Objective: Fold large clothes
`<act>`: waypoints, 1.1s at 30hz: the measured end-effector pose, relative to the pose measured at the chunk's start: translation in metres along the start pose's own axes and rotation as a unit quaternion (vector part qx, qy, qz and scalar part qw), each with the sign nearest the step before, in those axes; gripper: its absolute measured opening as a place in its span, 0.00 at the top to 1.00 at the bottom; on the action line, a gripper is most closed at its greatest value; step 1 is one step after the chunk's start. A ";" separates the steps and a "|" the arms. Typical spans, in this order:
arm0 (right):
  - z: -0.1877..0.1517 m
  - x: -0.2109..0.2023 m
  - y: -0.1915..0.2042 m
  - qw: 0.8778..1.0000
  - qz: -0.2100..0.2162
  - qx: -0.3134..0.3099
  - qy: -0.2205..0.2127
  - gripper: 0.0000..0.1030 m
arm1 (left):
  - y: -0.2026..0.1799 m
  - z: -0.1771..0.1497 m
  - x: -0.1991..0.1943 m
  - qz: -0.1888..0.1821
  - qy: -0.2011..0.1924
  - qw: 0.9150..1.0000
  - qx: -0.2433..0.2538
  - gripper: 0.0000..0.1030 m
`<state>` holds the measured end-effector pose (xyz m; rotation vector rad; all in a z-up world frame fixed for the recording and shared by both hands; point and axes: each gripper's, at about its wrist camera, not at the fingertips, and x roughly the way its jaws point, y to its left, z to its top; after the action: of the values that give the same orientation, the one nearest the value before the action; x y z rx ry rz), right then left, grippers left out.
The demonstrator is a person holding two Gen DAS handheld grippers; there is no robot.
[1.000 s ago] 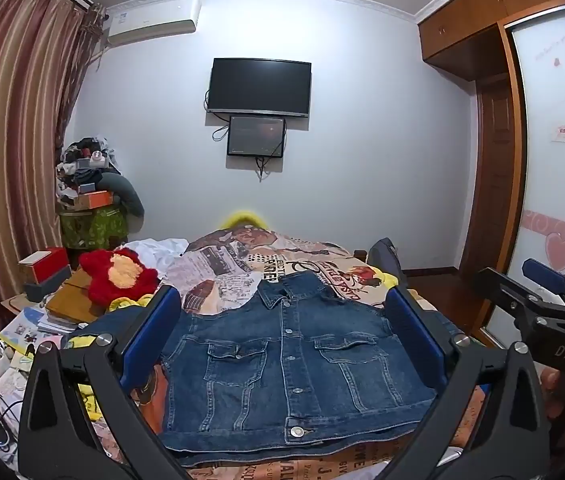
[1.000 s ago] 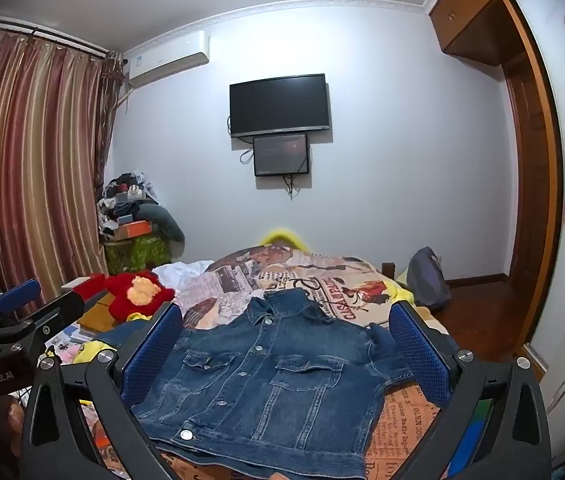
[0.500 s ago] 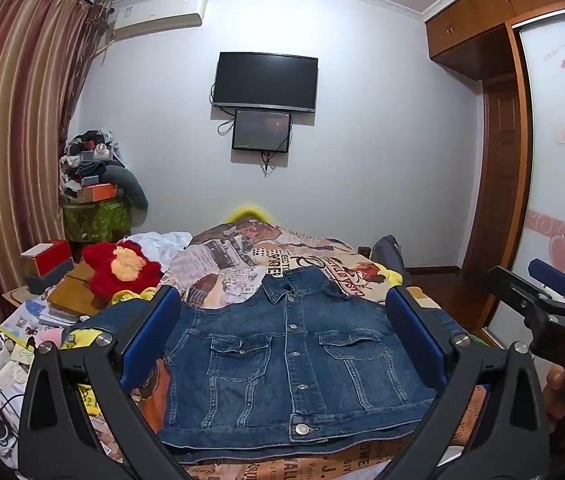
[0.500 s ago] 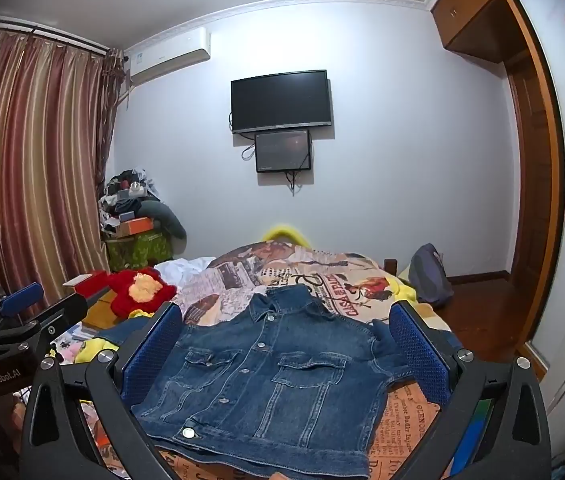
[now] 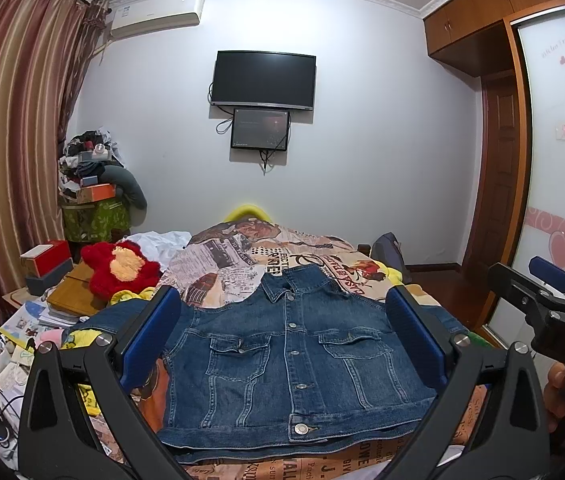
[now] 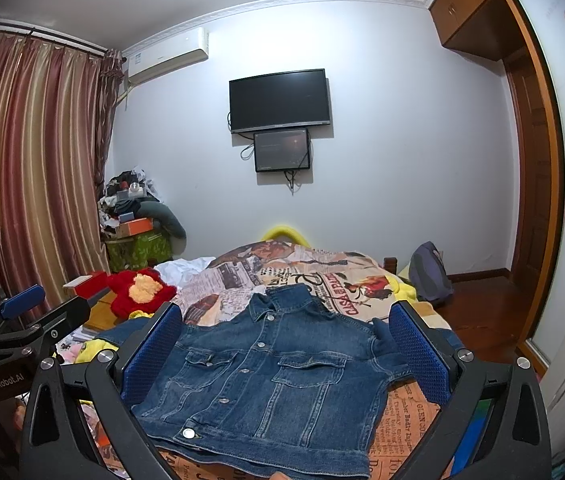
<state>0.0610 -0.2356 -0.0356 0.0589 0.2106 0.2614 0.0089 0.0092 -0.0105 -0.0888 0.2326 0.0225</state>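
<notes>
– Where is the jacket (image 5: 294, 364)?
– It lies flat on the bed (image 5: 242, 256), near the bed's front edge. The buttons face up and the collar points to the far end. The sleeves look tucked in at the sides.
– What is the left gripper (image 5: 282, 344) doing?
– Its blue fingers (image 5: 150, 340) are spread wide above the jacket. They hold nothing.
– And the right gripper (image 6: 286, 352)?
– Wide apart too, with nothing between its fingers (image 6: 418, 352).
– Anything else on the bed?
– A red plush toy (image 5: 118, 268) sits by the left edge. A TV (image 5: 263, 80) hangs on the wall.
</notes>
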 end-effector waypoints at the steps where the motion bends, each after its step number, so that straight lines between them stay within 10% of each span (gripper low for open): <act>1: -0.001 0.000 0.000 1.000 0.000 0.000 0.000 0.00 | 0.000 0.000 0.000 0.000 0.000 1.000 0.000 0.00; 33: -0.009 0.009 0.005 1.000 0.002 0.002 0.004 0.00 | -0.001 0.003 -0.004 0.003 0.003 1.000 0.008 0.00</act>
<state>0.0662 -0.2287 -0.0462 0.0614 0.2195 0.2648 0.0055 0.0080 -0.0061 -0.0724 0.2385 0.0266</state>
